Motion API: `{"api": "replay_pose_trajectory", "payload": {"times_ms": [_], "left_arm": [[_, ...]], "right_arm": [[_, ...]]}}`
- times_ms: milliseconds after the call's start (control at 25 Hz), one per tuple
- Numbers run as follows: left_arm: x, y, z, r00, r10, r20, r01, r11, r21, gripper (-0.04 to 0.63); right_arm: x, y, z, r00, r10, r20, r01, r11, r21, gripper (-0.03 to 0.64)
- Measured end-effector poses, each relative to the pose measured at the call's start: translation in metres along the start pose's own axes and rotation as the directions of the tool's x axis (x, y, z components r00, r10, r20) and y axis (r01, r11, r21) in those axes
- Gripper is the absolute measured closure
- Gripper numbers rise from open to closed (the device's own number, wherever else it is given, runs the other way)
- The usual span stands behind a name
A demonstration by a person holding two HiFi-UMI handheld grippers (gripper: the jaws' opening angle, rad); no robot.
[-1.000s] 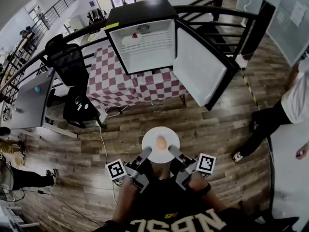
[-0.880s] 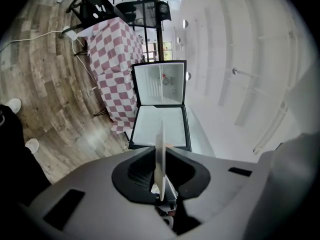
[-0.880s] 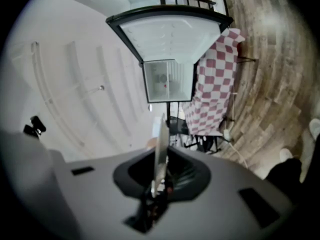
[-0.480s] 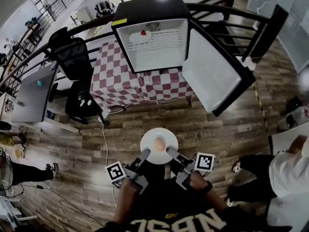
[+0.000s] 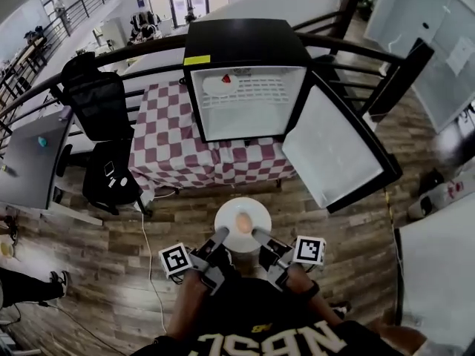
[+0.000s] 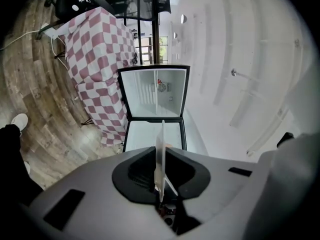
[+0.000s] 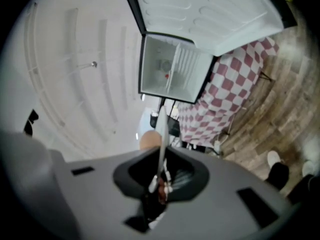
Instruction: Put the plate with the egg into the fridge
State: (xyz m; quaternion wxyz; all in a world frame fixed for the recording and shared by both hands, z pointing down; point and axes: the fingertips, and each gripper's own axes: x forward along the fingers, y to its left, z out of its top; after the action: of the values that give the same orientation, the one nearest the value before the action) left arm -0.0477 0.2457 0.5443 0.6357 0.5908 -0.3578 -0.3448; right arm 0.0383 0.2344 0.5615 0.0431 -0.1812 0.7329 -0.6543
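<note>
A white plate (image 5: 229,215) with a brown egg (image 5: 243,222) on it is held level above the wooden floor, in front of the open black fridge (image 5: 245,102). My left gripper (image 5: 221,234) is shut on the plate's near left rim and my right gripper (image 5: 256,233) on its near right rim. In the left gripper view the plate (image 6: 160,151) stands edge-on between the jaws, facing the fridge (image 6: 155,94). The right gripper view shows the plate rim (image 7: 161,134) clamped, with the egg (image 7: 149,140) just beside it.
The fridge door (image 5: 338,150) swings open to the right. A small plate with something red (image 5: 220,84) lies on the fridge's upper shelf. The fridge stands on a table with a red-checked cloth (image 5: 167,143). A black chair (image 5: 93,99) and a desk (image 5: 33,158) are at left.
The plate and both grippers have come closer to the fridge, which now looms larger. The person at the right has left the view. Both grips are unchanged.
</note>
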Motion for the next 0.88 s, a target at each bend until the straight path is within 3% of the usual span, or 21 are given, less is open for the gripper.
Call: {"api": "replay_pose_trajectory", "payload": {"times_ms": [200, 600, 720, 880], "left_arm": [[-0.002, 0.003, 0.043, 1.0, 0.005, 0.019, -0.004, 0.999, -0.033, 0.546], [0.015, 0.017, 0.079, 1.0, 0.012, -0.012, -0.013, 0.996, -0.083, 0.546], [0.03, 0.024, 0.096, 1.0, 0.022, -0.002, -0.022, 0.994, -0.107, 0.546], [0.06, 0.017, 0.115, 0.999, 0.016, 0.043, -0.012, 0.997, -0.077, 0.549]], "right_arm": [[0.043, 0.001, 0.009, 0.999, -0.037, 0.021, 0.036, 0.999, 0.04, 0.577], [0.08, -0.007, 0.035, 0.995, -0.087, 0.037, 0.086, 0.996, 0.022, 0.577], [0.093, -0.013, 0.055, 0.995, -0.094, 0.022, 0.093, 0.995, 0.019, 0.578], [0.106, -0.006, 0.09, 0.996, -0.085, 0.001, 0.085, 0.996, -0.013, 0.578]]}}
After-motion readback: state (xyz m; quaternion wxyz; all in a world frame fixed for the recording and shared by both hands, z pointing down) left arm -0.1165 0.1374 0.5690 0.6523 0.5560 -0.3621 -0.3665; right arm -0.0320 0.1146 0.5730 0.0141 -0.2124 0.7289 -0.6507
